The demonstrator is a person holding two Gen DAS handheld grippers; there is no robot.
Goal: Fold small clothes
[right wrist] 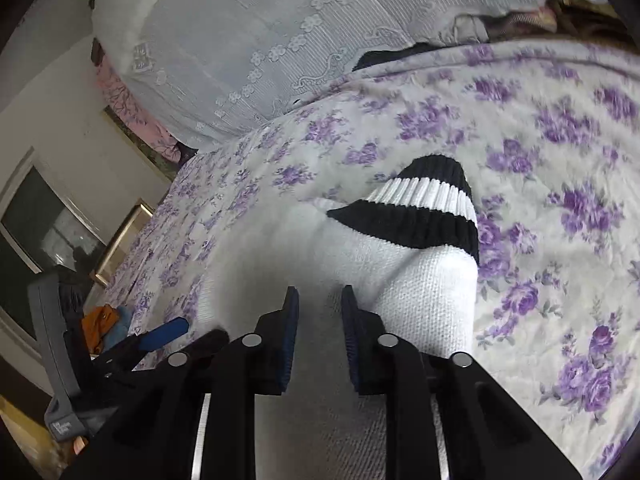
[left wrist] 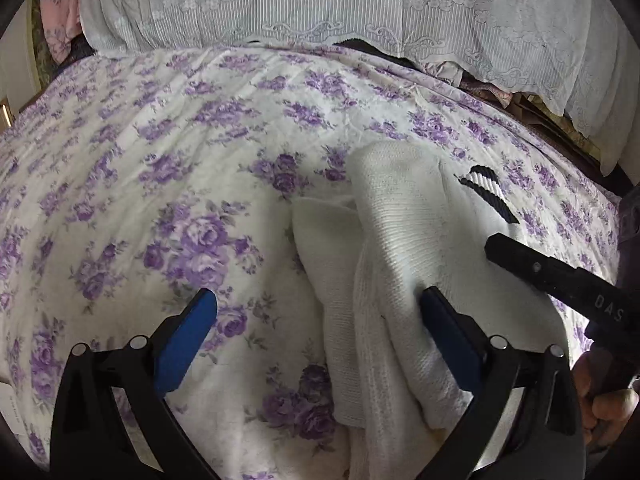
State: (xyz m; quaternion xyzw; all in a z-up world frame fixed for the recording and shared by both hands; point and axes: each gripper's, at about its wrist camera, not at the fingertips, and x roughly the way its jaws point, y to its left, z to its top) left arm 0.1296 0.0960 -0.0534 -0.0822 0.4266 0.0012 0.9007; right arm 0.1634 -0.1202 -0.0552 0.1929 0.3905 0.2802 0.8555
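A white sock [left wrist: 400,248] with a black-and-white striped cuff [left wrist: 486,194] lies bunched on the purple floral bedsheet [left wrist: 160,152]. My left gripper [left wrist: 316,300] is open wide, its right blue pad touching the sock's side, its left pad over bare sheet. In the right wrist view the same sock [right wrist: 360,264] shows its striped cuff [right wrist: 416,208] ahead. My right gripper [right wrist: 319,300] hovers over the sock's white body with jaws narrowly apart, and nothing shows between them. The right gripper's black finger [left wrist: 552,272] shows in the left view beside the sock.
A white lace cover [left wrist: 340,4] drapes over bedding at the bed's far side. Pink floral fabric [left wrist: 60,12] lies at the far left. In the right wrist view a wall with a dark window [right wrist: 44,220] and orange and blue items [right wrist: 108,320] lie left of the bed.
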